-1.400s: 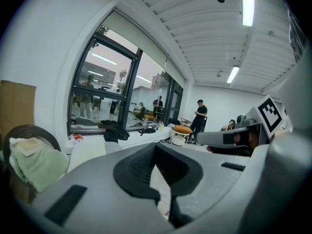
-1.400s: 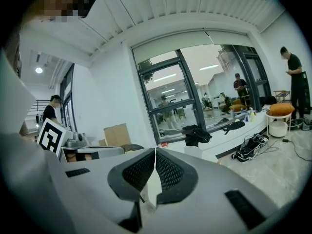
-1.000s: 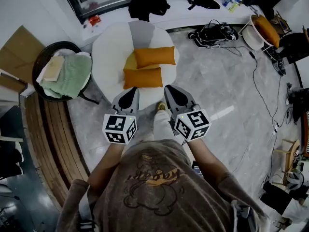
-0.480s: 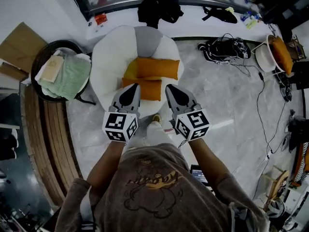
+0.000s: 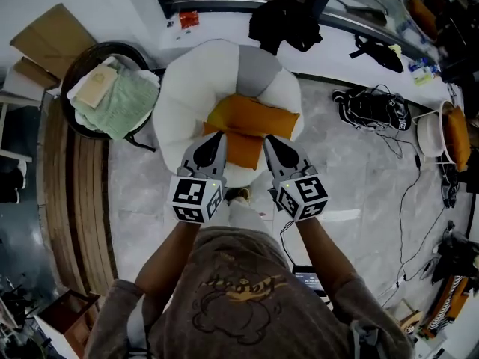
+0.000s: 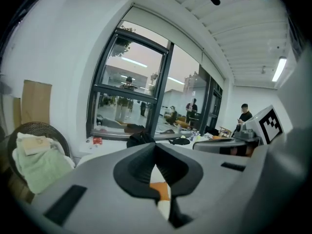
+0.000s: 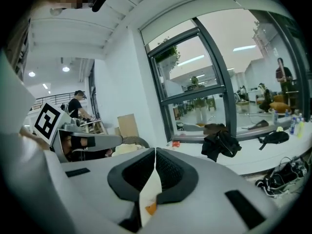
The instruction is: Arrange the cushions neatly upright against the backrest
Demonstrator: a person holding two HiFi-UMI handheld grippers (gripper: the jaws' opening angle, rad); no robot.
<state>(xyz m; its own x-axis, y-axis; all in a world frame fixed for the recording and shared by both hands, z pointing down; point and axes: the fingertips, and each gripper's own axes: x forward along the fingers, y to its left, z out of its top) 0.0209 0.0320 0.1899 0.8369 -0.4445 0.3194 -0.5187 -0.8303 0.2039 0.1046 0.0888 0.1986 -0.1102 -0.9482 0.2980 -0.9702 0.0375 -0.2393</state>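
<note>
A round white armchair (image 5: pixel 179 103) with a grey backrest panel (image 5: pixel 256 69) holds orange cushions lying flat. One cushion (image 5: pixel 258 117) lies across the seat, and another (image 5: pixel 244 149) in front of it is partly hidden between my grippers. My left gripper (image 5: pixel 219 135) and right gripper (image 5: pixel 268 139) hover side by side over the chair's front edge, both shut and empty. In the left gripper view the jaws (image 6: pixel 156 149) meet, with a strip of orange cushion (image 6: pixel 161 191) below them. The right gripper's jaws (image 7: pixel 155 155) also meet, over the white seat.
A wicker basket (image 5: pixel 82 66) with a green towel (image 5: pixel 123 107) stands left of the chair. Black clothing (image 5: pixel 284 21) lies on the window ledge behind. Cables and a black bag (image 5: pixel 374 107) lie on the floor at right, and flat cardboard (image 5: pixel 52 40) leans at far left.
The person has stepped toward the chair. Both grippers, earlier short of its front edge, now reach over the front cushion. Both have stayed shut.
</note>
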